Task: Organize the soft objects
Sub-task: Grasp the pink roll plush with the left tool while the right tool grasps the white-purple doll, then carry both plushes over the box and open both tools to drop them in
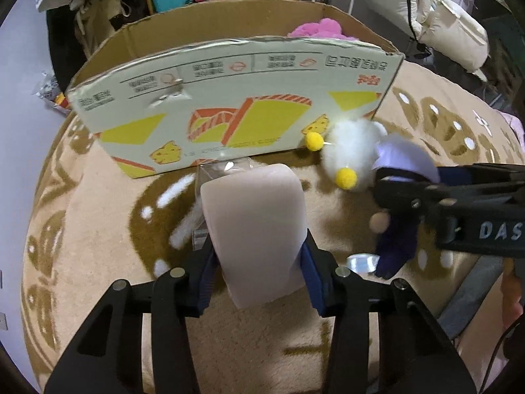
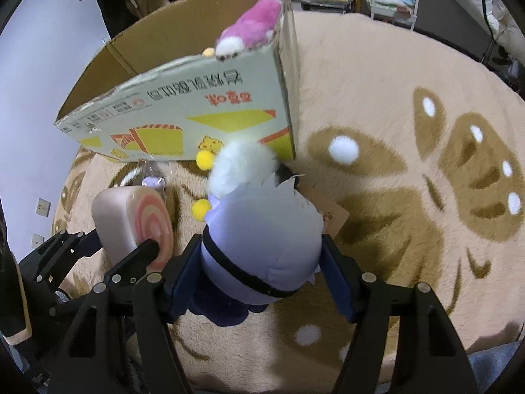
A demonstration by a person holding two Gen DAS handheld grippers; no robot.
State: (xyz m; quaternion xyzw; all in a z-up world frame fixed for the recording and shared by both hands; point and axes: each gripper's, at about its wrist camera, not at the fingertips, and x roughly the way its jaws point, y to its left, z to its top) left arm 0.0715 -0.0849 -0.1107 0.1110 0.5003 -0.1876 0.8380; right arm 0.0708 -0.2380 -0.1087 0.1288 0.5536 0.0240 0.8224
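- Here, the left gripper (image 1: 259, 252) is clamped on a pale pink roll-cake cushion (image 1: 254, 229), whose swirled end face shows in the right wrist view (image 2: 154, 226).
- The right gripper (image 2: 262, 262) is closed around a lavender plush doll (image 2: 262, 229), holding it above the beige patterned rug (image 2: 377, 75).
- A white fluffy toy with yellow pom-poms (image 1: 351, 154) lies on the rug, touching the near right corner of the cardboard box (image 1: 229, 92).
- A pink plush (image 2: 256, 26) sits inside the box at its far right corner.
- A small round metal tin (image 1: 362, 262) rests on the rug near the doll's dark legs.
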